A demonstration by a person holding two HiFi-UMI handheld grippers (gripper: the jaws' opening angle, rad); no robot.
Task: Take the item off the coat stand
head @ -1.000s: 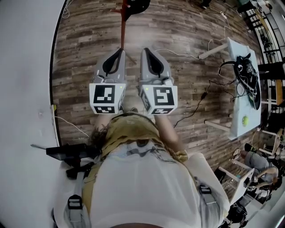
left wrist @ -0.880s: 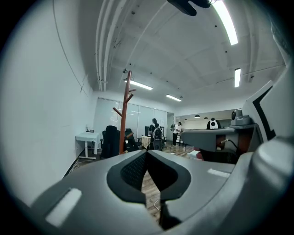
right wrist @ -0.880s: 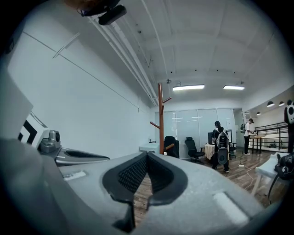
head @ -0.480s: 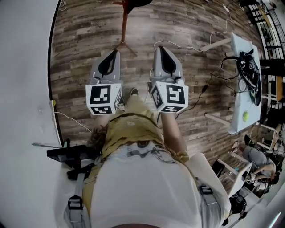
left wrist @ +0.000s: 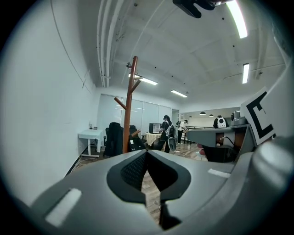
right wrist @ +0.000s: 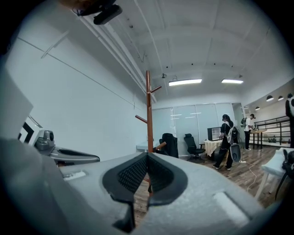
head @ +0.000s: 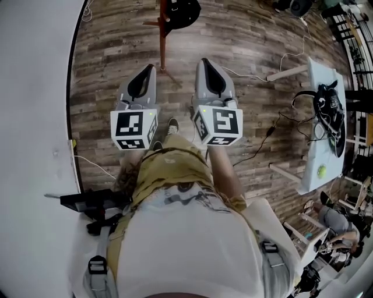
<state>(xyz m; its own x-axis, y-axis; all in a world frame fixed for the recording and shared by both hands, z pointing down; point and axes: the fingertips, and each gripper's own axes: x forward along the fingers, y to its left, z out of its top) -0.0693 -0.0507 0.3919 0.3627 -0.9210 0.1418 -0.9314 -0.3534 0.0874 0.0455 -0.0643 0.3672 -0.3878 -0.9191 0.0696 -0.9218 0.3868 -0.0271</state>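
The brown wooden coat stand (head: 162,35) rises from the plank floor at the top of the head view, with a dark item (head: 183,9) hanging beside its pole. In the left gripper view the stand (left wrist: 128,105) is straight ahead, and a dark bag (left wrist: 135,143) hangs on a low peg. The right gripper view shows the stand (right wrist: 148,110) just above the jaws. My left gripper (head: 148,70) and right gripper (head: 205,63) are held side by side, short of the stand. Both are shut and empty, with nothing touching them.
A white wall (head: 35,116) runs along the left. To the right is a white table (head: 319,125) with black gear on it, and cables (head: 262,137) trail across the floor. My shoe (head: 172,124) shows between the grippers. Far off are office chairs (right wrist: 192,144) and people (right wrist: 227,137).
The view has shifted toward the stand, so more of the dark item shows at the top. My right gripper moved up and right. A shoe has stepped into view.
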